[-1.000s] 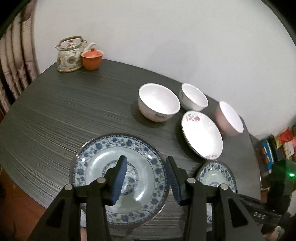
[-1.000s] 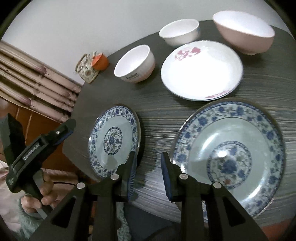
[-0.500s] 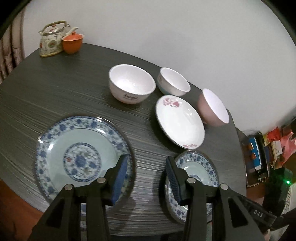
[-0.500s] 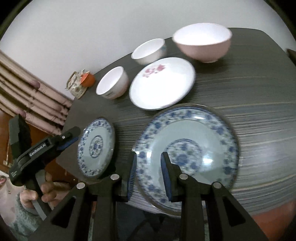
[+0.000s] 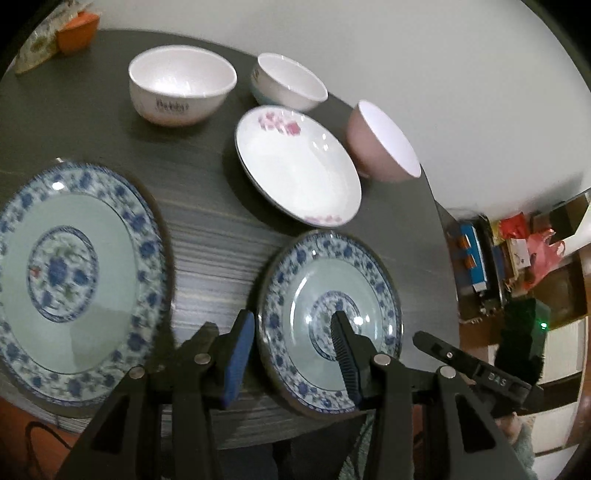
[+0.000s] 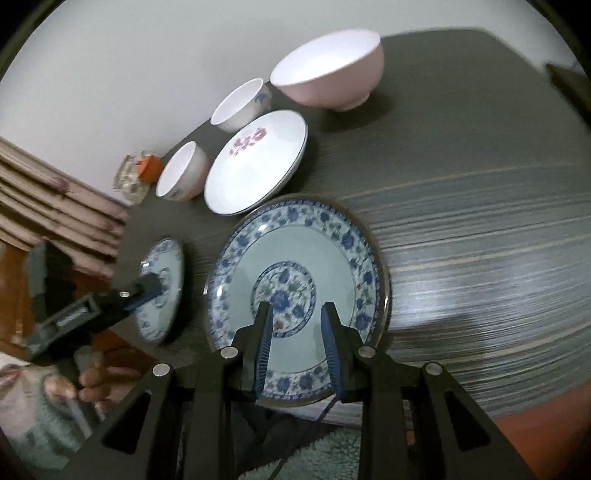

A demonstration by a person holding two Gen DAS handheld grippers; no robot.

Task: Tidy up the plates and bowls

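Note:
Two blue-patterned plates lie near the table's front edge: a larger plate (image 5: 70, 273) (image 6: 168, 254) and a smaller plate (image 5: 328, 295) (image 6: 295, 254). Behind them stand a white plate with pink flowers (image 5: 295, 162) (image 6: 255, 162), a white bowl (image 5: 181, 85) (image 6: 181, 173), a small bowl (image 5: 288, 81) (image 6: 240, 103) and a pink bowl (image 5: 384, 144) (image 6: 328, 70). My left gripper (image 5: 291, 350) (image 6: 147, 291) is open and straddles the smaller plate's left rim without touching it. My right gripper (image 6: 298, 343) (image 5: 424, 339) hovers over the same plate's near part, narrowly open, with nothing between its pads.
A teapot (image 5: 37, 48) (image 6: 129, 177) and an orange cup (image 5: 77, 33) (image 6: 147, 166) stand at the table's far corner by a curtain (image 6: 55, 192). A hand (image 6: 92, 380) holds the left gripper. Cluttered shelves (image 5: 517, 240) lie beyond the dark table (image 6: 480, 221).
My left gripper has swung from over the larger plate to the smaller plate's left rim and sunk lower. My right gripper has moved from the table edge onto the smaller plate. Both jaw gaps are unchanged.

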